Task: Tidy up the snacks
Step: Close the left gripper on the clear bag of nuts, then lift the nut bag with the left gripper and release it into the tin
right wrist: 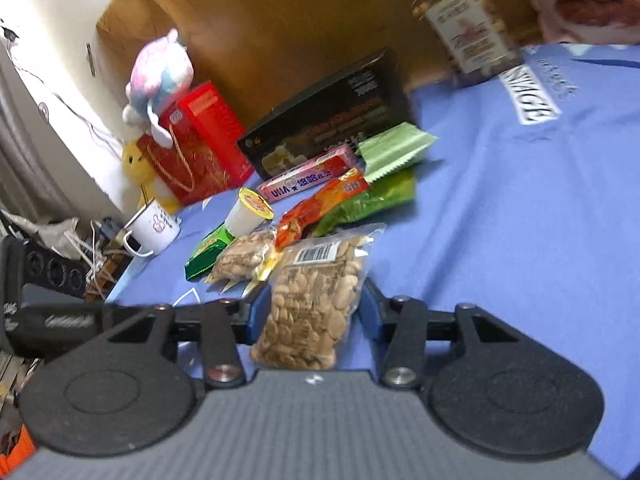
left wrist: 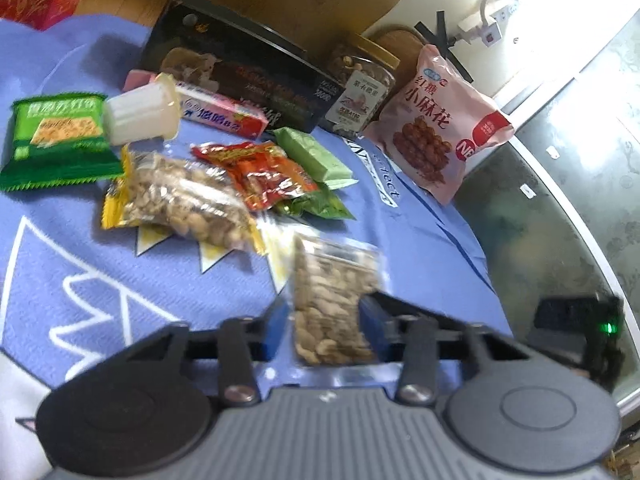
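Observation:
Snacks lie on a blue cloth (left wrist: pixel 60 248). My left gripper (left wrist: pixel 326 322) is shut on a clear bag of beans (left wrist: pixel 332 300). My right gripper (right wrist: pixel 312 312) is shut on a clear bean bag with a barcode label (right wrist: pixel 310 304). Beyond lie a yellow-edged peanut bag (left wrist: pixel 184 200), a red-orange packet (left wrist: pixel 260 172), a light green packet (left wrist: pixel 312 152), a green cracker pack (left wrist: pixel 60 136), a white cup (left wrist: pixel 142 114), a pink box (left wrist: pixel 224 114), a black box (left wrist: pixel 236 64), a nut jar (left wrist: pixel 360 92) and a pink twist-snack bag (left wrist: pixel 436 128).
A glass tabletop (left wrist: pixel 560 200) borders the cloth on the right in the left wrist view. In the right wrist view a red gift bag (right wrist: pixel 192 148), plush toys (right wrist: pixel 156 80) and a white mug (right wrist: pixel 154 228) stand at the cloth's far left edge.

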`<state>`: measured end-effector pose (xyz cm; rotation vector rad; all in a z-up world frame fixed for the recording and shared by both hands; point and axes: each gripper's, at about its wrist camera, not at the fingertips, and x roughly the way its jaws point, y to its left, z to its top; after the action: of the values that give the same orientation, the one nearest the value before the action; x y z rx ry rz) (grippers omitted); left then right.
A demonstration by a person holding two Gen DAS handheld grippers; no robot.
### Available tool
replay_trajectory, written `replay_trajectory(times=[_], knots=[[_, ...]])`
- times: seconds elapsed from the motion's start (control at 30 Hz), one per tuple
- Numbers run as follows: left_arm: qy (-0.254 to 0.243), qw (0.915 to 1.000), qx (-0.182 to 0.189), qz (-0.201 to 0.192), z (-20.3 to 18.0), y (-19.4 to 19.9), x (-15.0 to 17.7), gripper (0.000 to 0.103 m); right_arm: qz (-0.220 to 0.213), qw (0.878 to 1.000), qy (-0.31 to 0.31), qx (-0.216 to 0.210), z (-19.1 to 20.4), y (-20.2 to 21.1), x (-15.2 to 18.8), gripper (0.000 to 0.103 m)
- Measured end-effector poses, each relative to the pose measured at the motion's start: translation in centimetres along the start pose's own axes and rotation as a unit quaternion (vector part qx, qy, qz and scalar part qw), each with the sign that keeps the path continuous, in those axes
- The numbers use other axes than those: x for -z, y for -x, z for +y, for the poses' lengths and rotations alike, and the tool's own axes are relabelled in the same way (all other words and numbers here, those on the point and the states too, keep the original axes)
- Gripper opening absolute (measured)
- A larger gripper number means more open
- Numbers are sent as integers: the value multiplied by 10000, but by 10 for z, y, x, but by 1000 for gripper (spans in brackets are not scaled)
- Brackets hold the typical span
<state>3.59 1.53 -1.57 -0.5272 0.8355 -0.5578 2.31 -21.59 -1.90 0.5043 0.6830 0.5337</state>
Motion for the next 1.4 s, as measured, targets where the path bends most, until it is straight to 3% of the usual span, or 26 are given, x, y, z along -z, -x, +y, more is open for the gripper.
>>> replay_trajectory(times=[0.1, 0.17, 0.27, 0.47, 0.6, 1.0, 1.4], knots=[[196, 9998, 25, 1, 3, -1, 1, 24, 23, 9994, -333, -118, -4, 2, 14, 19], [152, 9998, -57, 82, -4, -5, -4, 24, 21, 9992, -373, -147, -2, 0, 13, 17], [26, 9999, -49, 102, -20, -10, -8, 24, -142, 9989, -415, -159, 5, 16, 10, 15], [-191, 9998, 76, 38, -48, -9, -5, 26, -329, 9871, -1433, -632, -20, 48, 12, 13], [-348, 9994, 50, -73, -67, -5, -2, 26, -413, 9790, -1787, -893, -29, 62, 12, 12], [-562, 9979, -275, -140, -91, 3, -1, 26, -553, 9726, -1838, -1315, -34, 76, 15, 12], [-602, 9973, -392, -155, -91, 3, 0, 26, -500, 9716, -1847, -1394, -35, 77, 20, 12]])
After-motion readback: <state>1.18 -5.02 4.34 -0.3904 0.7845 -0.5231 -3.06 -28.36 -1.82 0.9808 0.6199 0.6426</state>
